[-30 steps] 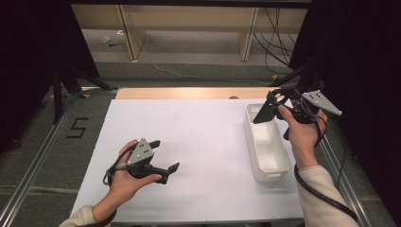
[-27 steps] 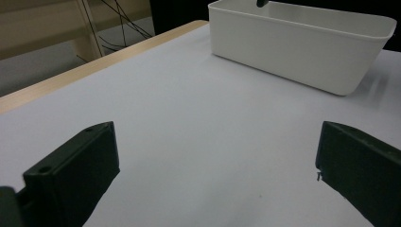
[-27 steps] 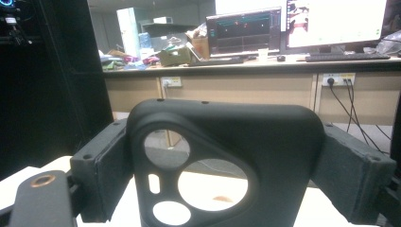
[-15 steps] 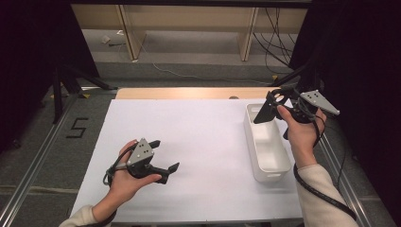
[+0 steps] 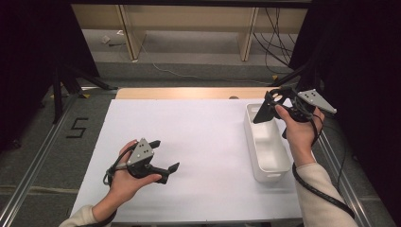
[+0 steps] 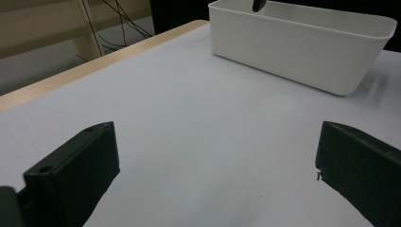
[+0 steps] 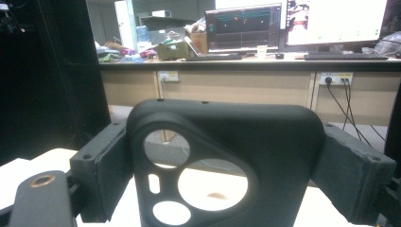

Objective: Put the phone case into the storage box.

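A black phone case (image 7: 227,137) with round camera cut-outs stands upright between the pads of my right gripper (image 7: 227,168), which is shut on its two sides. In the high view that right gripper (image 5: 275,101) is held above the far end of a white bin (image 5: 267,163), with the case (image 5: 262,113) hanging toward the bin. The bin's inside looks bare. My left gripper (image 5: 165,155) rests low over the white table top (image 5: 203,127) at the front left, open with nothing between its jaws. The left gripper view looks between those wide jaws (image 6: 215,175) toward the bin (image 6: 302,47).
A wooden strip (image 5: 189,92) edges the table's far side, with shelving and cables beyond it. Metal rails run along both sides of the table. Black curtains stand at left and right. The right gripper view looks out at a desk with monitors (image 7: 302,23).
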The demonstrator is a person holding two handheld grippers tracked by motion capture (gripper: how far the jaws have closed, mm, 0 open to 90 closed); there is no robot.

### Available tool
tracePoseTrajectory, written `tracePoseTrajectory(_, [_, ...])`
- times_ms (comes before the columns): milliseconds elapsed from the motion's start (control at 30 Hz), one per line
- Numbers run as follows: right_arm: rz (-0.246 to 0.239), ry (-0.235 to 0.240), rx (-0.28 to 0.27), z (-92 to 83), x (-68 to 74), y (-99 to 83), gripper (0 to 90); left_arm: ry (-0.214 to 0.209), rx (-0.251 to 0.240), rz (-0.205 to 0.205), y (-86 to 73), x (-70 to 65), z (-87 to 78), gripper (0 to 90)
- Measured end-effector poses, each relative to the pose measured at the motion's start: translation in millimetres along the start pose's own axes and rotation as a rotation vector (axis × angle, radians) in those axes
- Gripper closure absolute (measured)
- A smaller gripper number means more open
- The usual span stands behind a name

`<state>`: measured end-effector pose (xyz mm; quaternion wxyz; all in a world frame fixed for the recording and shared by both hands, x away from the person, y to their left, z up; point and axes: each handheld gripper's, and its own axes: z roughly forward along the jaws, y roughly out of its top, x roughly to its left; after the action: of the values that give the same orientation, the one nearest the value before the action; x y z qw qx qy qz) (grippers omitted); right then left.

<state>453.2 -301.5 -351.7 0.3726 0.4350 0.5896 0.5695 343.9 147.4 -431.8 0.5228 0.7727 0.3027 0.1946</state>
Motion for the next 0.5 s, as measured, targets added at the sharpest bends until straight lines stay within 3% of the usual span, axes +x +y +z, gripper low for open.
tracePoseTrajectory(500, [-0.031, -0.006, 0.005, 6.4, 0.4, 0.3, 15.2, 0.002, -0.004, 0.004, 0.2, 0.8, -0.4, 0.0])
